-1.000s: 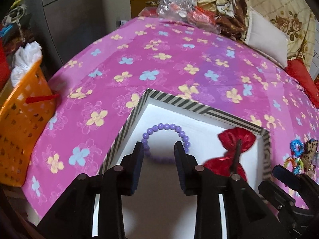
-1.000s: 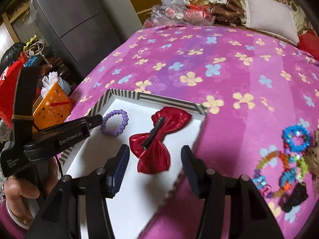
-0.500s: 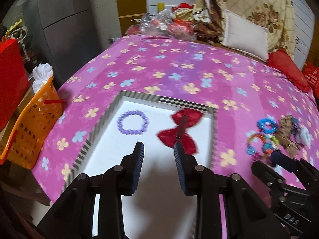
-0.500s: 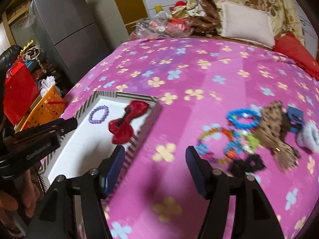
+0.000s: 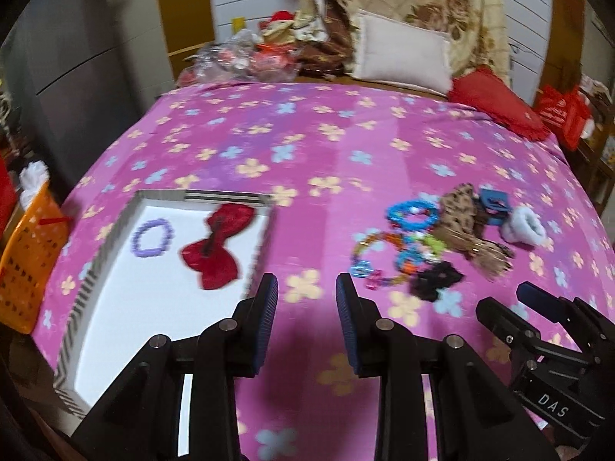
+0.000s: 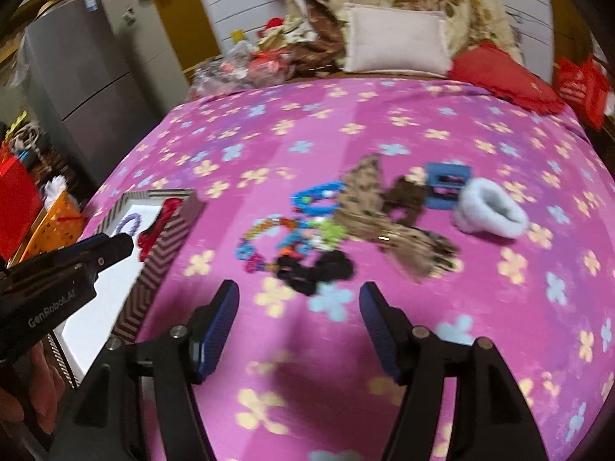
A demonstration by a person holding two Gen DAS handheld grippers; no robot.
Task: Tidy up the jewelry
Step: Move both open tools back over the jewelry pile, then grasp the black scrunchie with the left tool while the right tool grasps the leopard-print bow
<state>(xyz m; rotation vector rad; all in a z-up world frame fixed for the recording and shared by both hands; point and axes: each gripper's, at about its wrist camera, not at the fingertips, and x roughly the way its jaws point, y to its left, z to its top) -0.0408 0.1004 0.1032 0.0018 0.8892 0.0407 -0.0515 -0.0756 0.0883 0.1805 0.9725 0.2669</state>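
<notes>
A striped-edged white box (image 5: 115,307) lies on the pink flowered bed at the left and holds a purple bead bracelet (image 5: 151,237) and a red bow clip (image 5: 215,246). It also shows in the right wrist view (image 6: 161,246). To its right lies a pile: a blue bead bracelet (image 5: 412,213), a colourful bead bracelet (image 6: 265,246), a black scrunchie (image 6: 319,269), a leopard-print bow (image 6: 380,215), a blue clip (image 6: 446,186) and a white fluffy scrunchie (image 6: 488,213). My left gripper (image 5: 306,299) is open and empty above the bedspread beside the box. My right gripper (image 6: 299,307) is open and empty just before the black scrunchie.
An orange basket (image 5: 27,261) stands off the bed's left edge by a grey fridge (image 5: 65,77). A white pillow (image 5: 399,53), a red cushion (image 5: 496,101), folded blankets and a plastic bag (image 5: 238,57) crowd the bed's far end.
Both grippers have drawn back from the box and swung right. The left left the purple bracelet in the box; the right left the red bow and now faces the pile.
</notes>
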